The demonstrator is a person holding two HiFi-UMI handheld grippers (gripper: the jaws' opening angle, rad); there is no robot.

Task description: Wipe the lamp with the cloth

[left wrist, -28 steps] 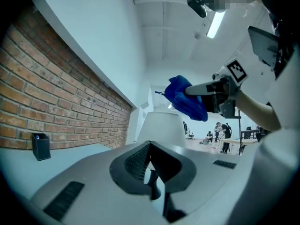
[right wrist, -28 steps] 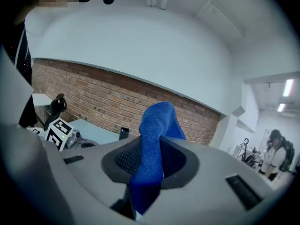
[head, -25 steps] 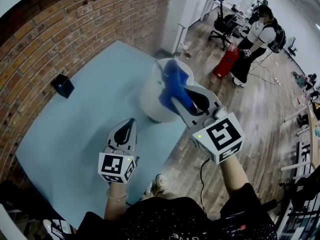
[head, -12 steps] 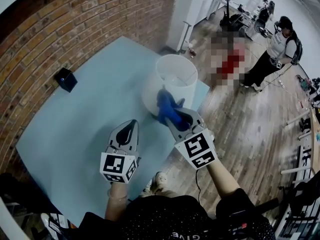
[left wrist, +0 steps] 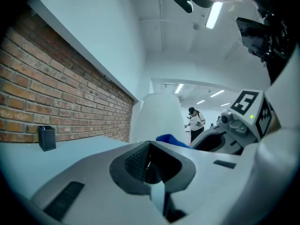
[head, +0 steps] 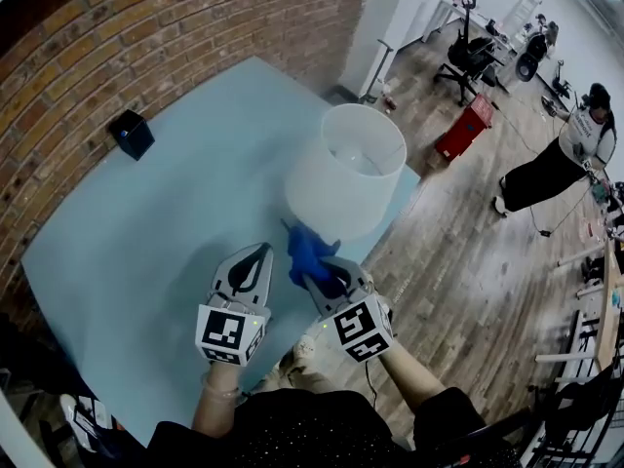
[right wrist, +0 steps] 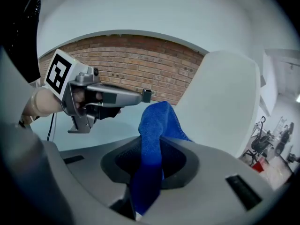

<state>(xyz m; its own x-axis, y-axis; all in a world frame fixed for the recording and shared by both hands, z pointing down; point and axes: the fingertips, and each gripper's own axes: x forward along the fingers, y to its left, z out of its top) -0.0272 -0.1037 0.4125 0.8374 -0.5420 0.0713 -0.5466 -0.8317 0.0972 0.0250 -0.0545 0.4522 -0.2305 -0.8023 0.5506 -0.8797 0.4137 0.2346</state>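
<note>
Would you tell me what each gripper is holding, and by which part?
The right gripper clamps the cloth by a bunched fold, its end sticking out past the jaws. The left gripper is shut on nothing.

the lamp (head: pixel 346 169) is plain white, the cloth (head: pixel 307 250) deep blue. the table (head: pixel 136 242) is pale blue; the wall (head: pixel 146 37) is red-brown brick with light mortar lines. the small box (head: pixel 130 133) is black. the left gripper (head: pixel 260 253) and right gripper (head: pixel 314 281) are grey, with black-and-white square-marker cubes. the floor (head: pixel 468 252) is brown wood planks.

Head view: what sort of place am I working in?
Probably an open office or lab: brick wall, wood-plank floor, and office chairs by desks at the far end.
</note>
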